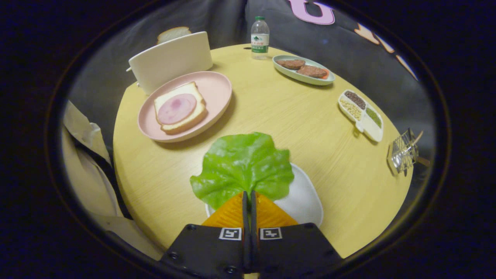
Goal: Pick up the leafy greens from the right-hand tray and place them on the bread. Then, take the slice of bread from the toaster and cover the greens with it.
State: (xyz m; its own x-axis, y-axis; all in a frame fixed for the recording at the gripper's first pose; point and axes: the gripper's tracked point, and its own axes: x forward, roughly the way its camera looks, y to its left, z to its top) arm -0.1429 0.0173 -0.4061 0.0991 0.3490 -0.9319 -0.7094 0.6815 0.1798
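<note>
A: What were the fingers [249,197] doing?

B: They were pressed together on the stem edge of the leaf [244,168], which spread out just ahead of them over the white tray [306,197].

A: How would it handle?

B: Light and floppy, I'd judge — thin enough to sag or fold, and its glossy skin might slip. A pinch at the stalk end, where it looked thickest, seemed the right hold.

A: Its look?

B: Bright green, broad, ruffled at the rim, with pale veins fanning from the base.

A: And beyond?

B: Across the yellow table [271,112], the pink plate [217,93] held bread [182,106] topped with a ham round [176,108] — uncovered by greens yet. Behind it stood the toaster [170,62], a slice [173,33] poking out.
</note>
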